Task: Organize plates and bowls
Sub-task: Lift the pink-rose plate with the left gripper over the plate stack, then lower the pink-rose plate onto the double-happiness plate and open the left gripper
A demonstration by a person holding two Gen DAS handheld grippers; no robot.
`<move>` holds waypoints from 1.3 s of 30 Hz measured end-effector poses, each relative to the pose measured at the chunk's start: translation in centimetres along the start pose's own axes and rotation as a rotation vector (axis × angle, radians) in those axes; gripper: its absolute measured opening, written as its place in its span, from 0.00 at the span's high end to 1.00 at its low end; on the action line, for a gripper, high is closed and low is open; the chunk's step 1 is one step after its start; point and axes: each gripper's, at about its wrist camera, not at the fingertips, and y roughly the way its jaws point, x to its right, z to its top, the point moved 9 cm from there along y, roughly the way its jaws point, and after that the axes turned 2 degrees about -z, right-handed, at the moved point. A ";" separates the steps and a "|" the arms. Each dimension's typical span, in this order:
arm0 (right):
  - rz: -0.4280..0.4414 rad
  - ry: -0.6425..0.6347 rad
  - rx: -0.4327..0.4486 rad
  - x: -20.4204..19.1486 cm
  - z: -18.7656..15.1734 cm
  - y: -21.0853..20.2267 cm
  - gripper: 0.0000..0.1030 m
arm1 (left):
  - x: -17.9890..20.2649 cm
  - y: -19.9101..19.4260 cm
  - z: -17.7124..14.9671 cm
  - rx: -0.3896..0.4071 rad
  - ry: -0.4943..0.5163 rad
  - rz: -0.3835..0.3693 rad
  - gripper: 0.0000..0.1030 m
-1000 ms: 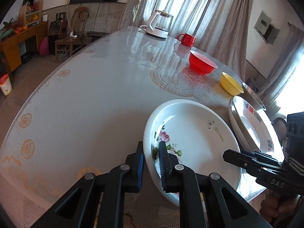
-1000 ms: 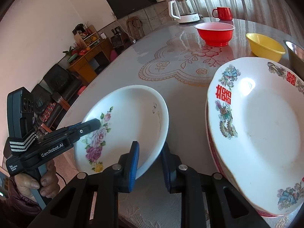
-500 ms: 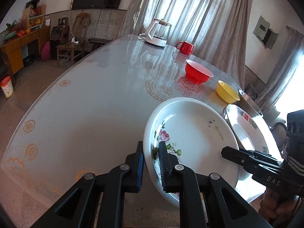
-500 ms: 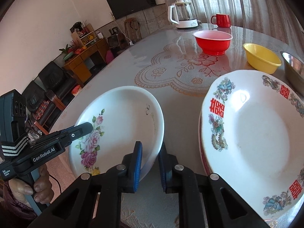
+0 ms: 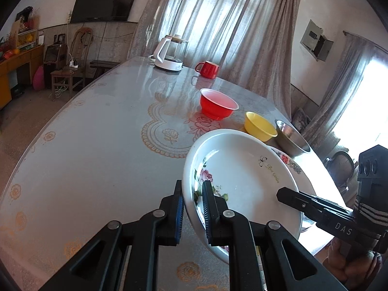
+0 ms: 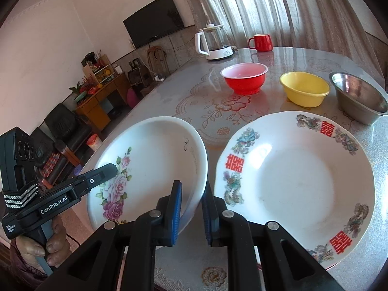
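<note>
I have the rose plate (image 6: 150,167) clamped by both the left gripper (image 5: 192,208) and the right gripper (image 6: 191,208), jaws narrow on opposite rims, clear of the table (image 5: 97,145). Advice: keep it level (glazed, slippery) and lower squarely onto the patterned plate (image 6: 295,184)

Black grippers' fingers (image 5: 180,208), blue ribbed pads, silver screws

Left gripper (image 5: 192,214) and right gripper (image 6: 191,212) clamped on opposite rims of rose plate (image 6: 155,169), angled downward, each hand-held.
</note>
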 end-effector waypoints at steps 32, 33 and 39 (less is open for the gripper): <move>-0.270 0.189 0.064 13.1 0.5 -4.9 0.85 | 12.5 8.8 0.4 -0.141 0.203 -0.132 0.86; -0.276 0.191 0.062 13.3 0.5 -4.8 0.86 | 12.5 8.9 0.3 -0.145 0.205 -0.130 0.86; -0.305 0.195 0.049 14.1 0.0 -4.4 0.86 | 12.7 9.5 -0.2 -0.158 0.209 -0.125 0.86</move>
